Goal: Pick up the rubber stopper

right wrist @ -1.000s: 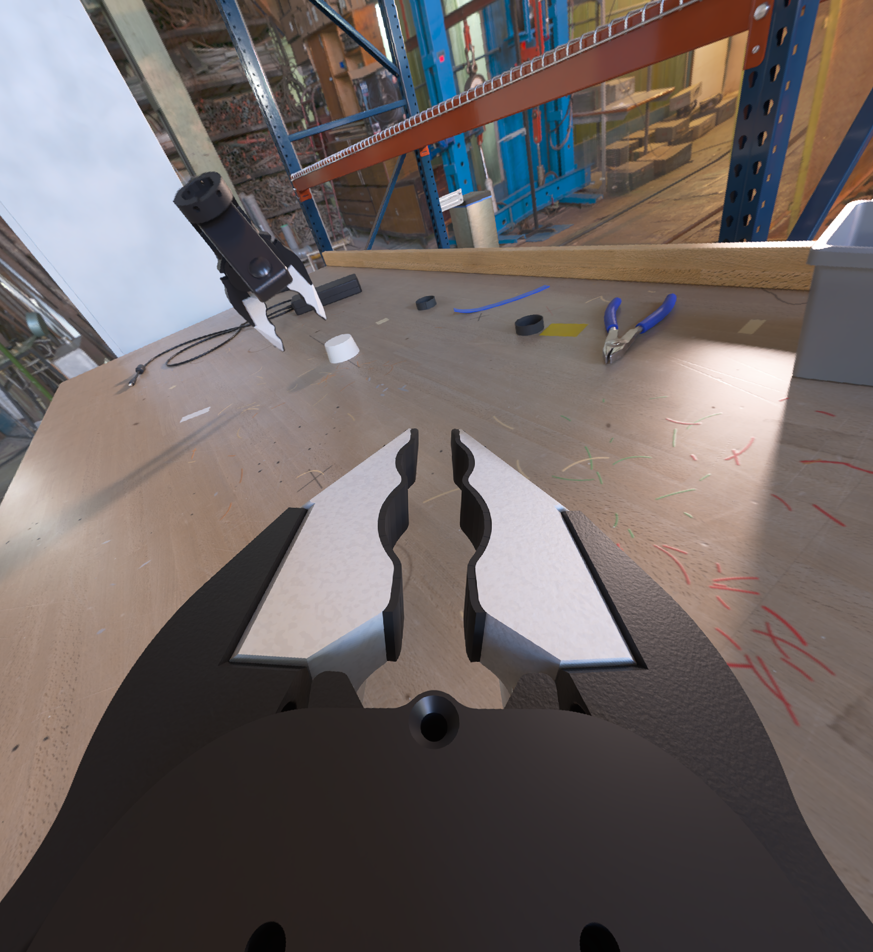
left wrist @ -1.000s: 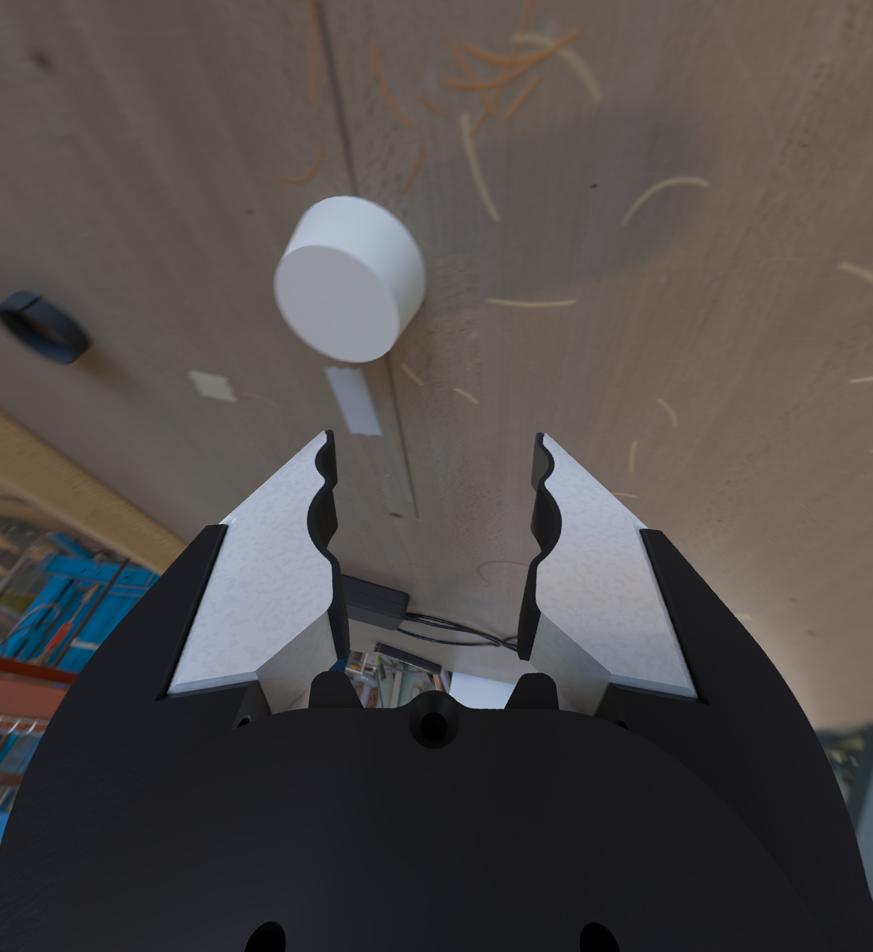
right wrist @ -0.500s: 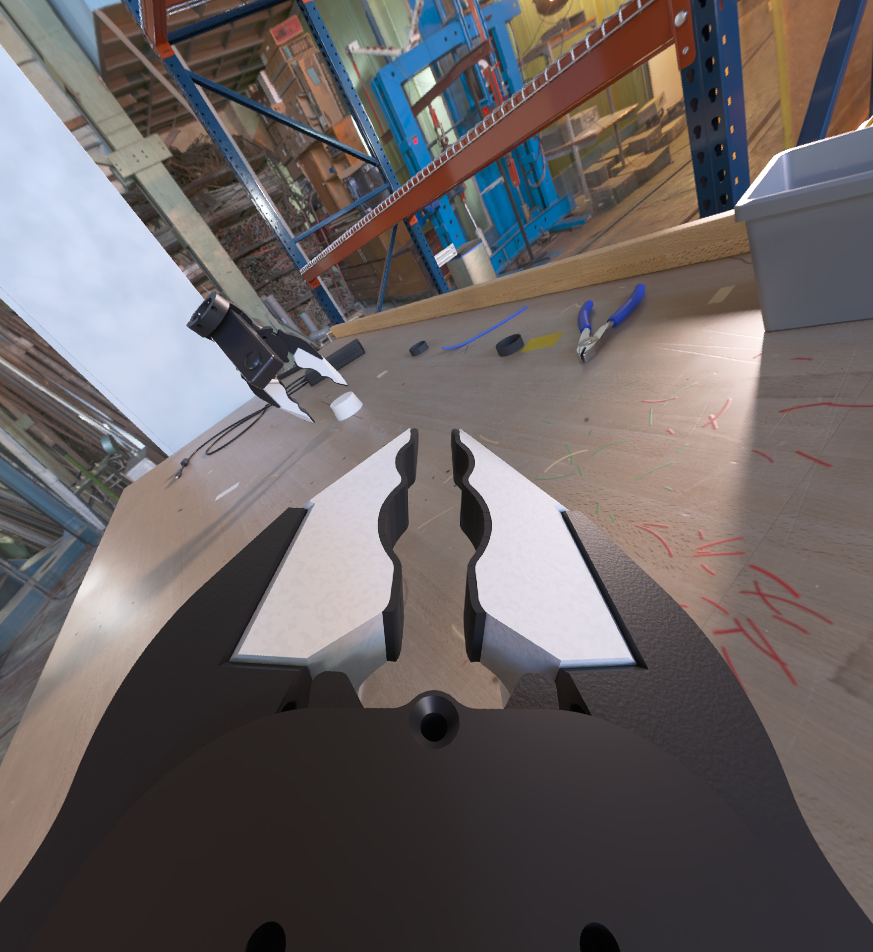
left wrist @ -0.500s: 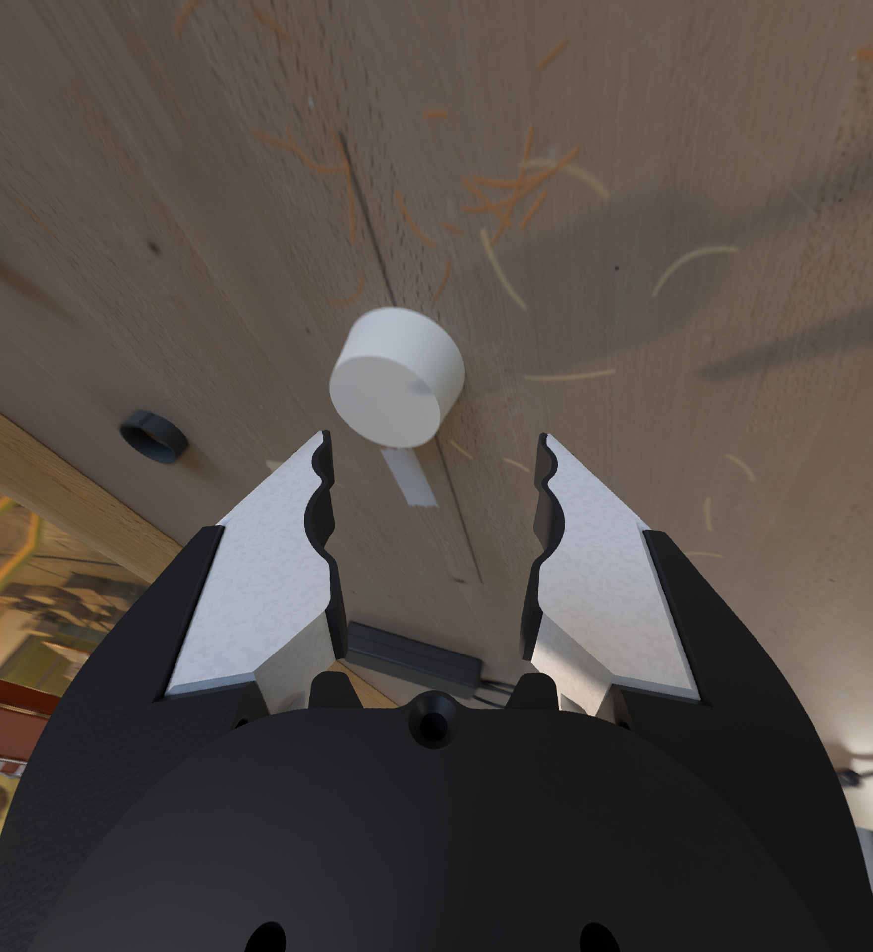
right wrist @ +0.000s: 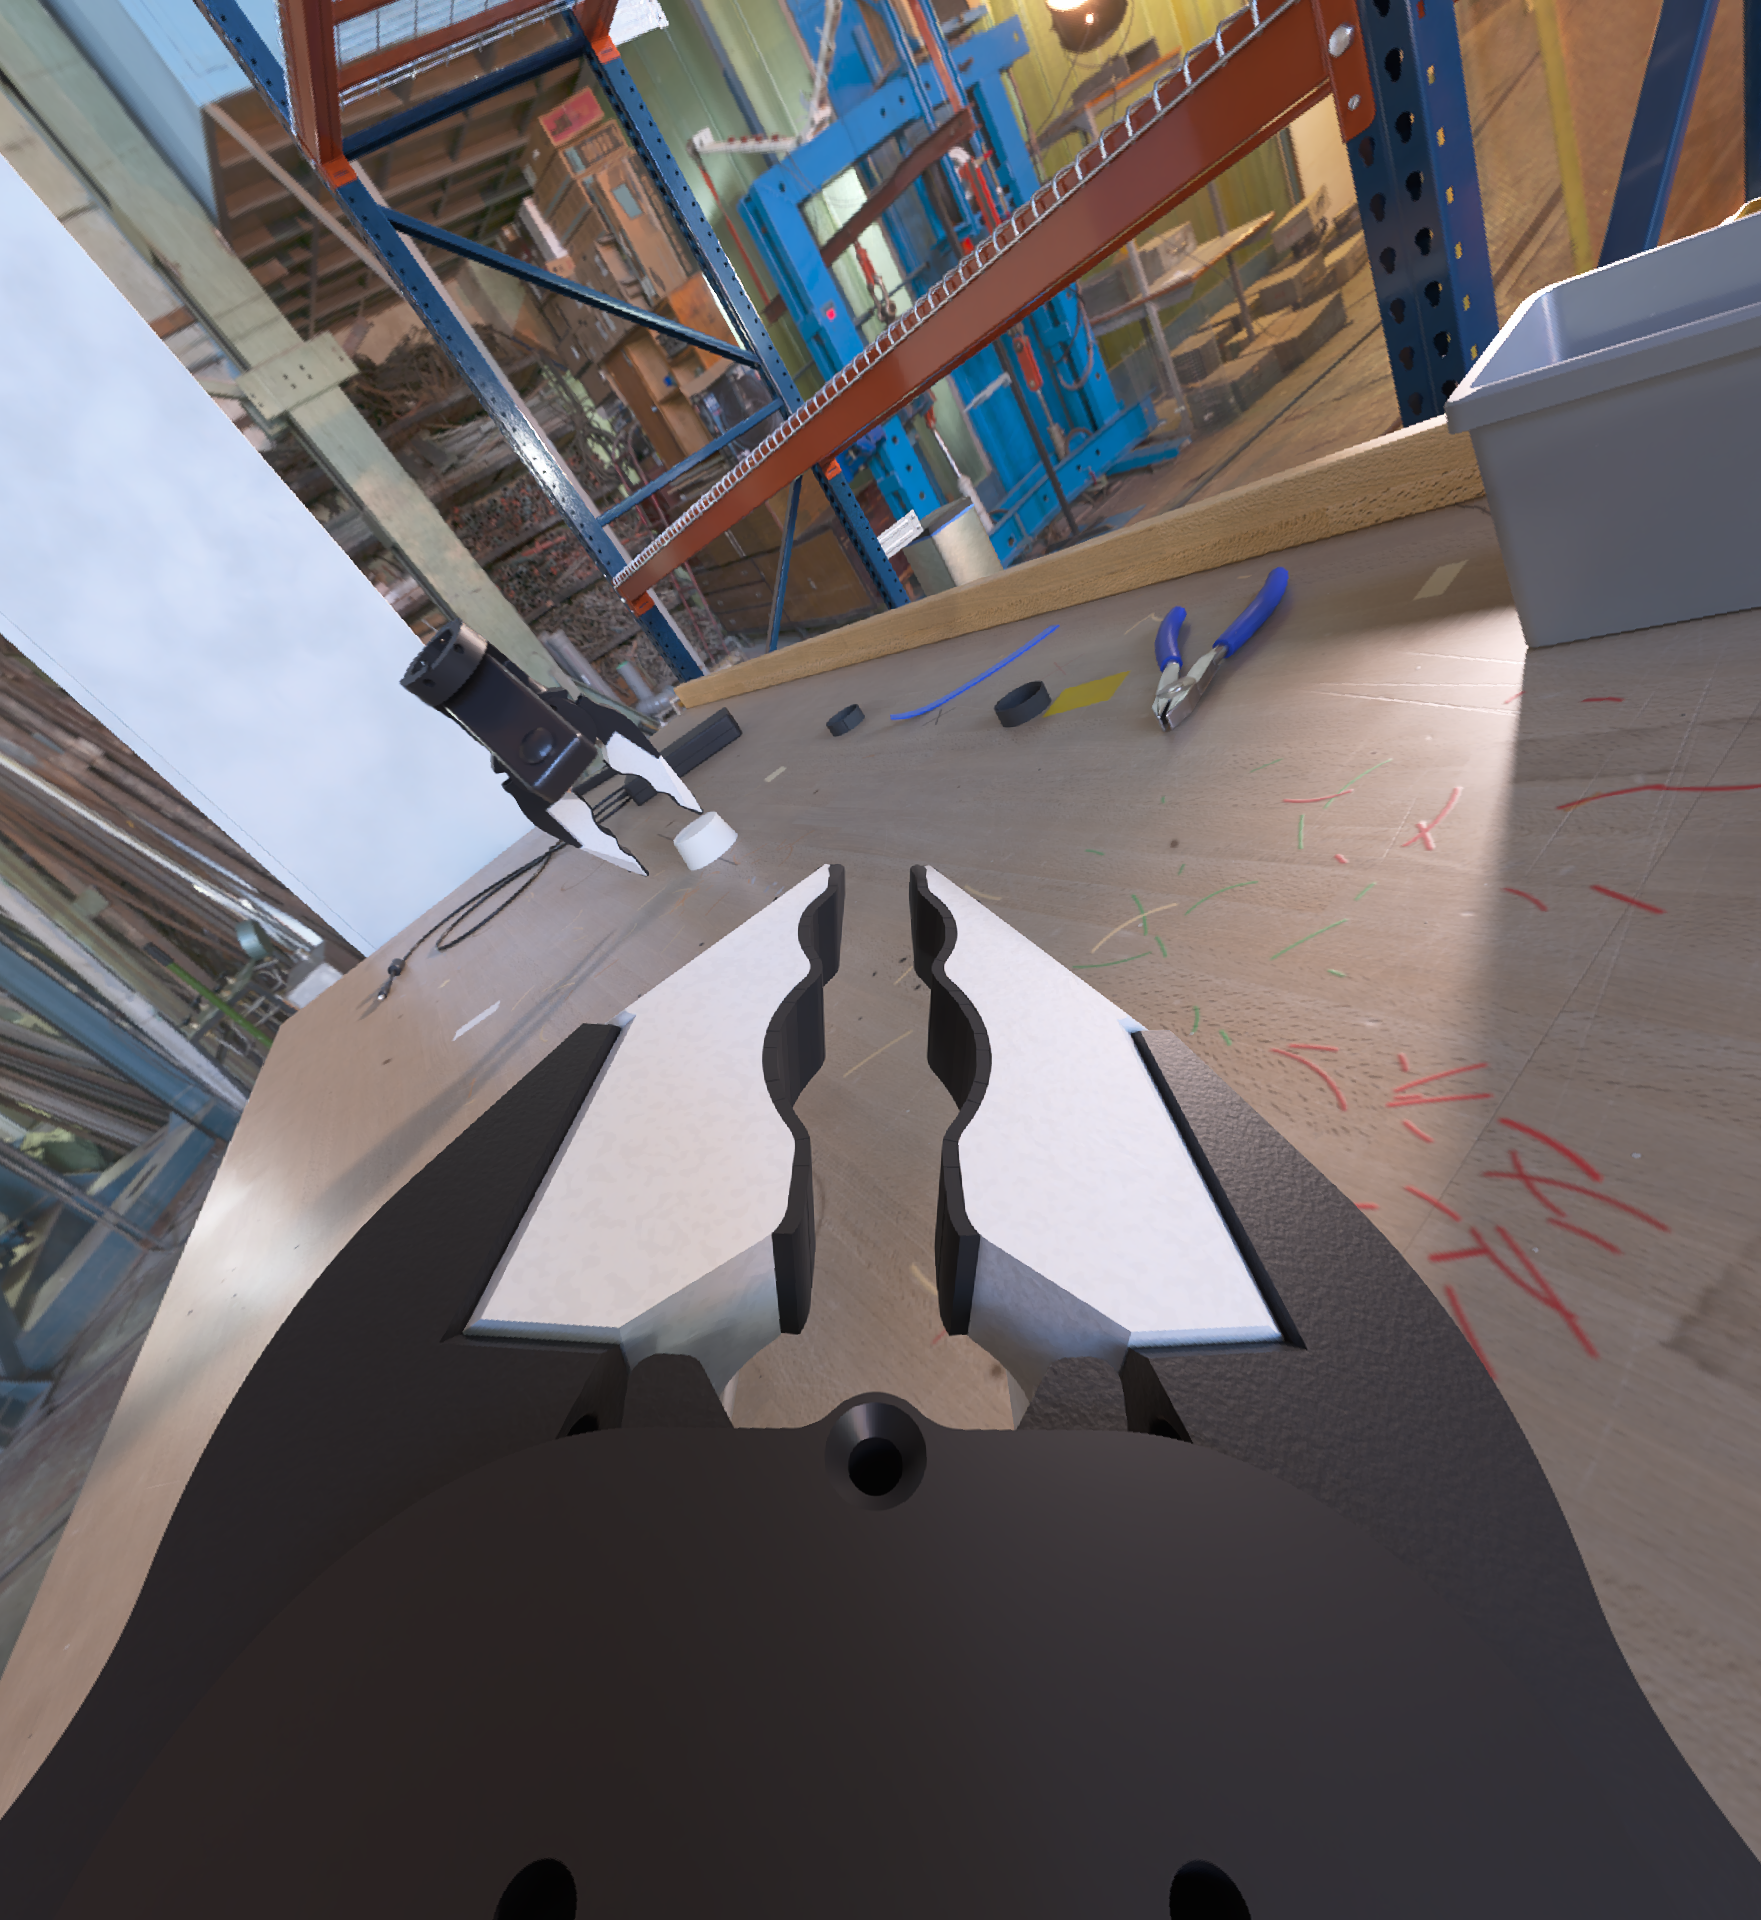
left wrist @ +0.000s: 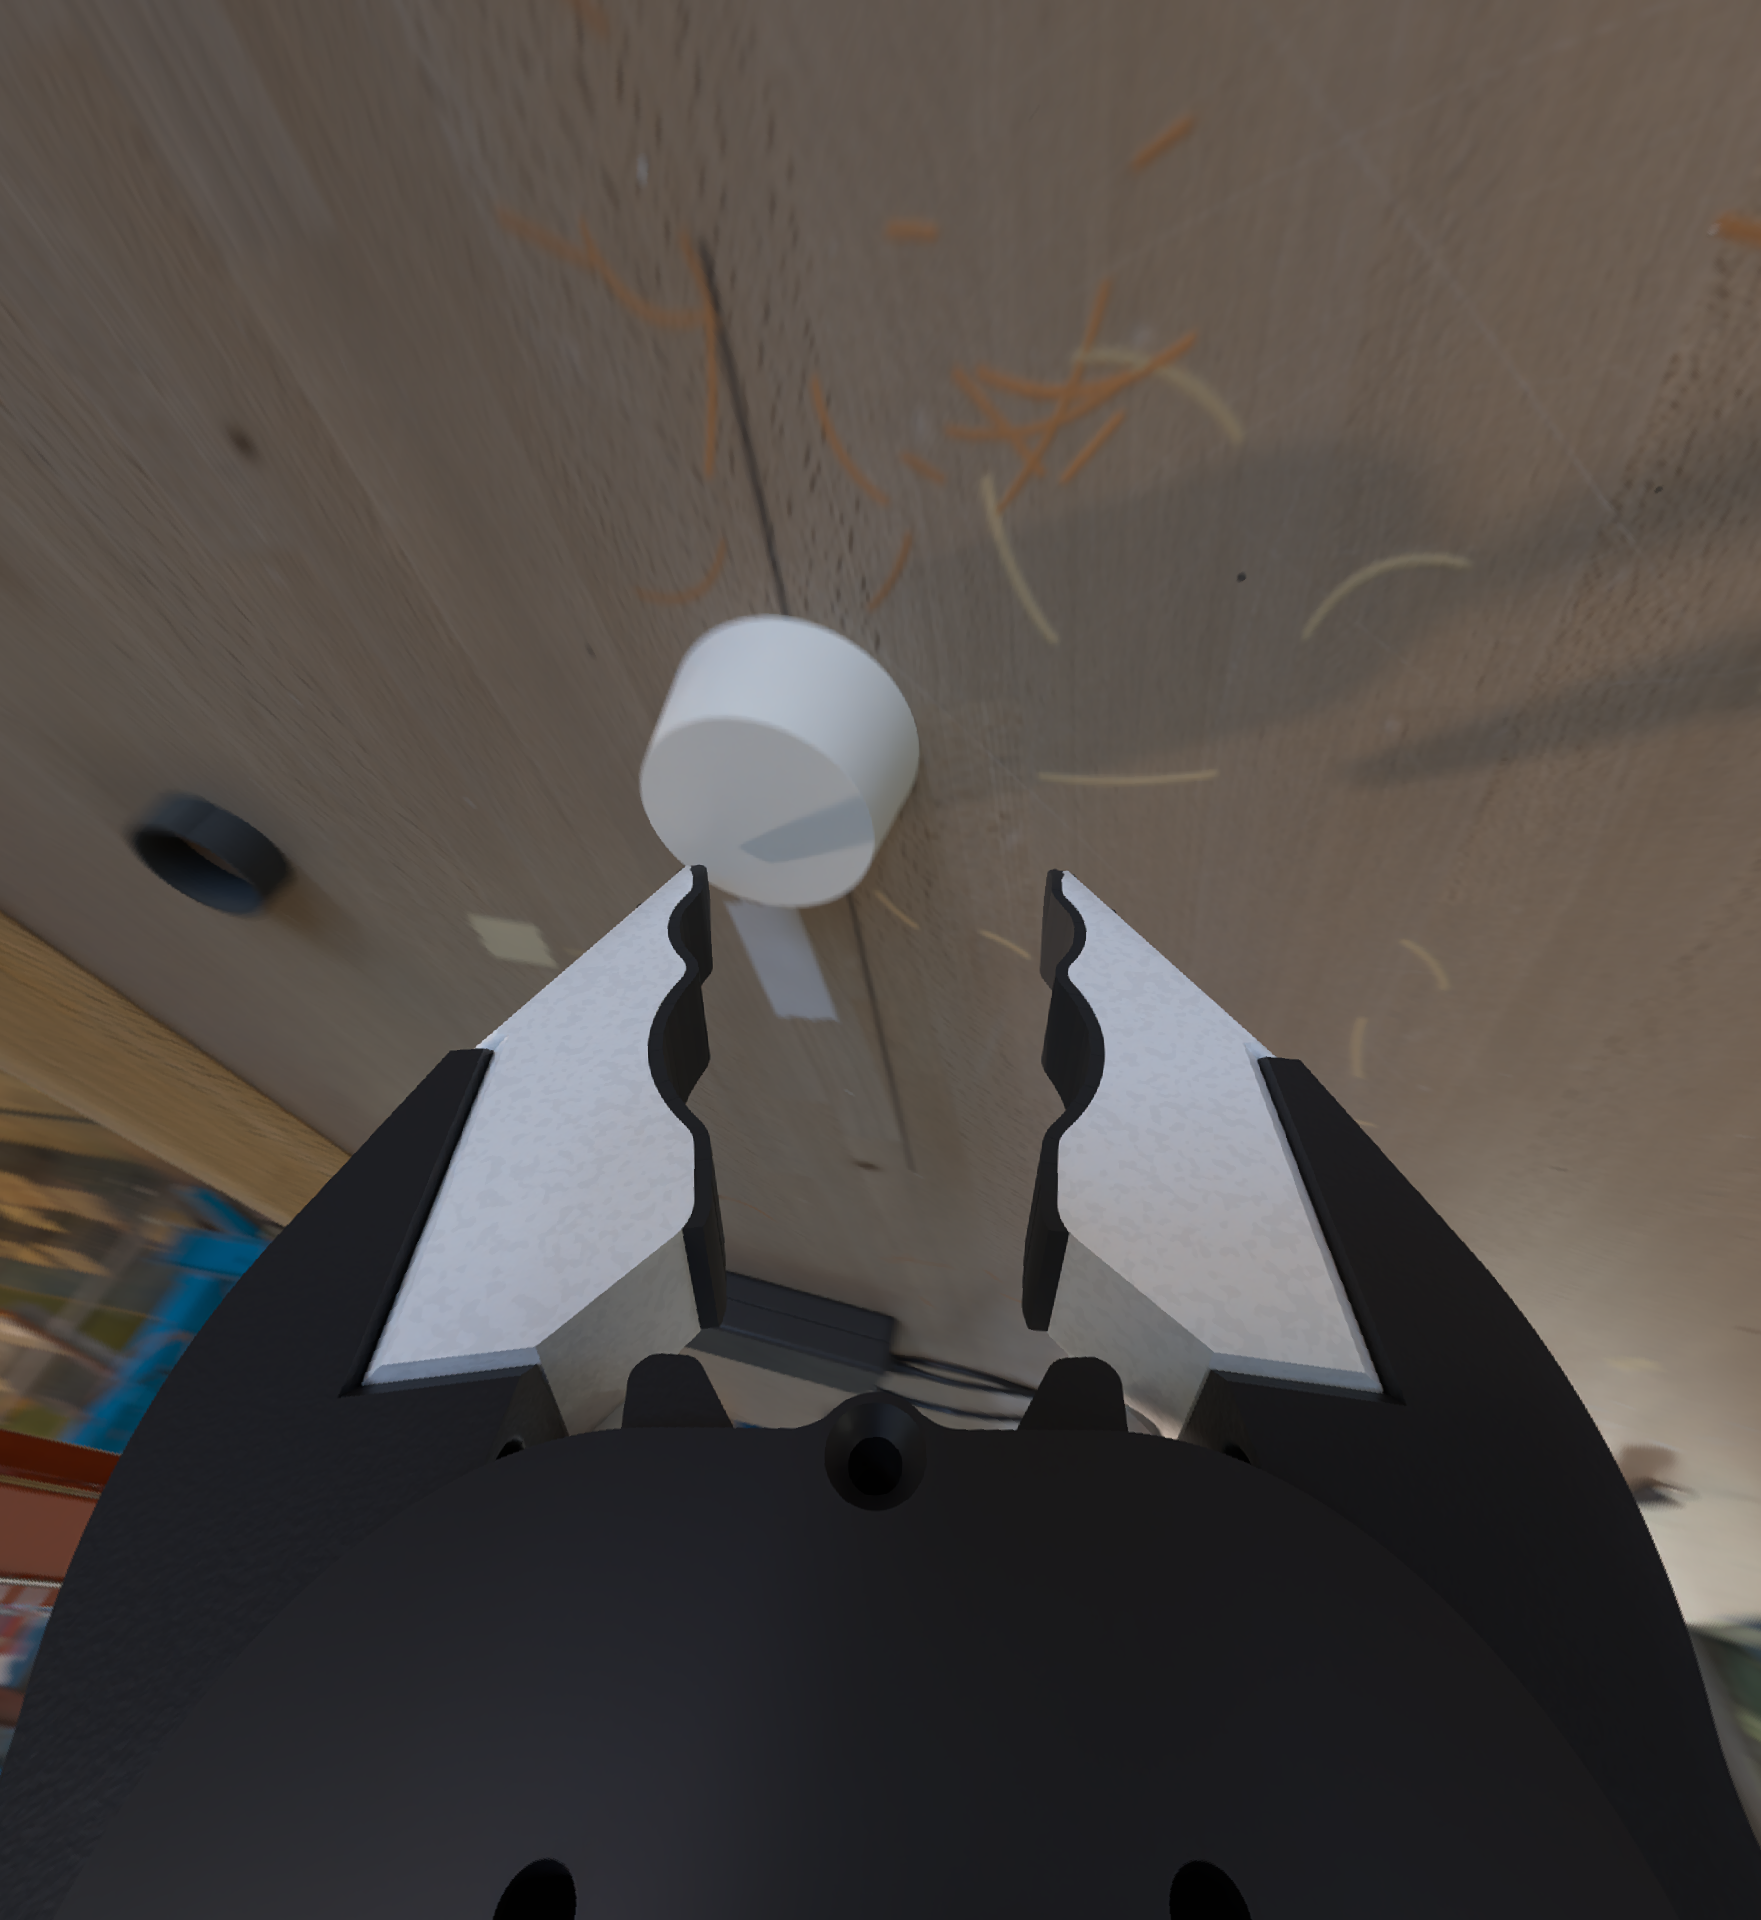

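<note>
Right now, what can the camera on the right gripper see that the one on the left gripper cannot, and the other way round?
Only the right wrist view shows the blue-handled pliers, the grey bin, a blue strip, a yellow patch and the warehouse racking.

Only the left wrist view shows, close up, the pale tape strip just under the stopper and the orange shavings.

Both show the white rubber stopper standing on the wooden table, the open left gripper just short of it, and a black ring. The right gripper is nearly closed, holding nothing.
</note>
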You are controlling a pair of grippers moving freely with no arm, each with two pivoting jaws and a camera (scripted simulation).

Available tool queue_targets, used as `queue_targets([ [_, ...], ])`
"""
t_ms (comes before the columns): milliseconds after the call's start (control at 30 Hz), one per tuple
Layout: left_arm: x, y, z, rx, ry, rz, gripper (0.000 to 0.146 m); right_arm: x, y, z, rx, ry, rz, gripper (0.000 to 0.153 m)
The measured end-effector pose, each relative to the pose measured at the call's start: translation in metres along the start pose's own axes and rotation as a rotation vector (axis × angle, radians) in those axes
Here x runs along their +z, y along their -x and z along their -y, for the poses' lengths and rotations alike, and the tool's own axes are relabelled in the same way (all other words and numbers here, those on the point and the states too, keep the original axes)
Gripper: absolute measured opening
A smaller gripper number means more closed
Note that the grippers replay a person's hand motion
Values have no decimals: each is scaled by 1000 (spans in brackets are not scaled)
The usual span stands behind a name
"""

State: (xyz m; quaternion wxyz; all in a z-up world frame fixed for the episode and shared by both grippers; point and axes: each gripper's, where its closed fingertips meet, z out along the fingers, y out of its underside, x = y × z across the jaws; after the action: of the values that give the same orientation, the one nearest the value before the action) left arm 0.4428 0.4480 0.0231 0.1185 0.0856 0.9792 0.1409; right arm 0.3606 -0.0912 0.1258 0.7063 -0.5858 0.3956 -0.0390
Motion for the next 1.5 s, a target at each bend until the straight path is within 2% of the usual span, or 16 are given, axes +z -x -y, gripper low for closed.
queue_targets([
  [133,-3,-6,-15,-133,30,-70,56,-5,0,2,-5,-8,1,12],
  [233,-10,-6,-22,-206,-11,-77,18,-10,-1,3,-6,-14,-5,12],
  [267,-10,-4,-25,-209,-16,-47,15,-11,-2,3,3,-18,-5,12],
  [300,-8,-4,-31,-209,8,-27,18,-12,-3,3,15,-24,-2,12],
  [433,-7,14,-36,-210,56,71,70,-15,-5,4,67,-47,12,13],
  [500,-7,22,-26,-187,12,94,82,-16,-5,4,73,-48,10,13],
  [633,3,29,-7,-18,-17,76,78,-18,-7,0,67,-31,-6,13],
  [700,10,29,3,-14,-31,23,77,-18,-7,0,67,-25,-7,13],
  [800,13,24,7,-2,-45,-77,67,-19,-8,1,51,-22,-19,13],
  [900,13,19,6,-9,-46,-107,48,-20,-11,1,47,-20,-24,13],
  [1133,5,20,0,-64,5,-97,48,-17,-18,2,126,-37,7,13],
  [1300,-32,34,-15,-151,-2,-11,48,-16,-9,7,85,-35,29,13],
  [1500,-109,61,-39,-263,-10,170,48,-25,6,14,59,-50,72,13],
])
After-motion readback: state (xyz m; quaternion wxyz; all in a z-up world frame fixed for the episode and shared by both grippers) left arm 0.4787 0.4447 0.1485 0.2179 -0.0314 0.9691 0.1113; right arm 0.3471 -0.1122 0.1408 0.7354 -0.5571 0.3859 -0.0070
